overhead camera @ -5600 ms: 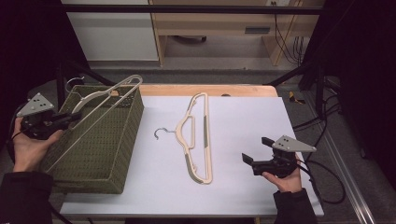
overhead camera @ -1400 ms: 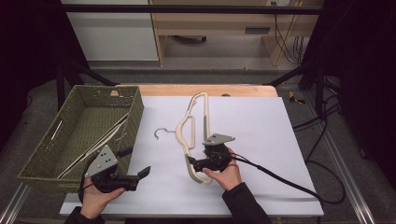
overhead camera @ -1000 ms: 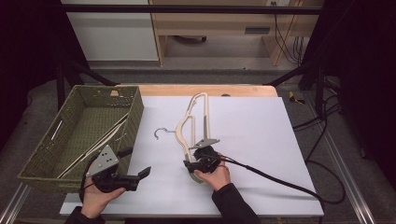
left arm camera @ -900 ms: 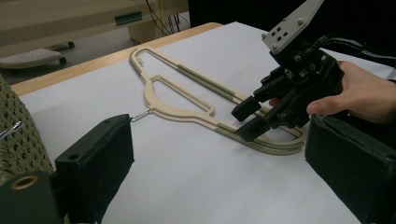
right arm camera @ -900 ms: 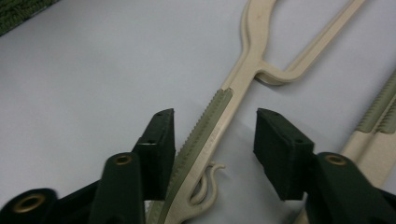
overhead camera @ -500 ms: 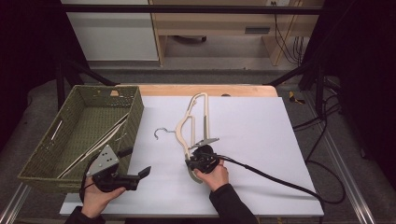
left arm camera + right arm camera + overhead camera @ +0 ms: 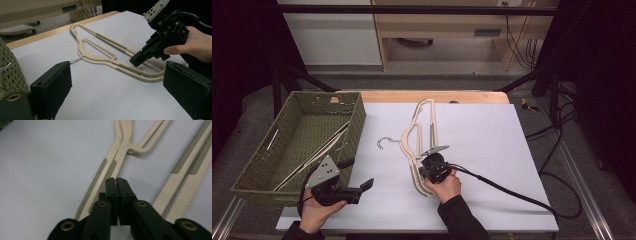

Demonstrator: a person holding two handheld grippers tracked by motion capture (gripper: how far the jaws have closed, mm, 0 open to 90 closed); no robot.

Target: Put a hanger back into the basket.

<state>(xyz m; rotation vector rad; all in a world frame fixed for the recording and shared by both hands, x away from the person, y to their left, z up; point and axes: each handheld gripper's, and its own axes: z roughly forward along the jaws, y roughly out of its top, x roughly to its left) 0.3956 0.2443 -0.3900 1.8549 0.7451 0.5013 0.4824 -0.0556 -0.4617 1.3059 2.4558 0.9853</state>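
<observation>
1. Right now the right gripper [image 7: 428, 167] sits low on the near arm of the cream hanger [image 7: 421, 131], jaws pressed together after just closing; in the right gripper view [image 7: 116, 180] the tips meet over the hanger's ridged arm, and it looks like a thin edge of it is pinched, though the contact is hard to see.
2. Hanger lies flat on the white table sheet [image 7: 492, 145], roughly mid-table, metal hook [image 7: 384, 142] pointing toward the basket; it looks like two hangers stacked, with doubled arms in the right gripper view [image 7: 120, 150].
3. Left gripper [image 7: 364, 186] is near the front edge of the table, just beside the green woven basket [image 7: 259, 167], jaws wide apart and nothing between them; in the left gripper view its black pads [image 7: 53, 87] frame the hanger [image 7: 100, 53] and the right gripper [image 7: 136, 60] farther off.
4. Basket is at the table's left, well apart from the hanger; more cream hangers [image 7: 319, 150] lie inside it, leaning along the wall.
5. Black cable [image 7: 512, 192] trails from the right gripper off to the right edge.
</observation>
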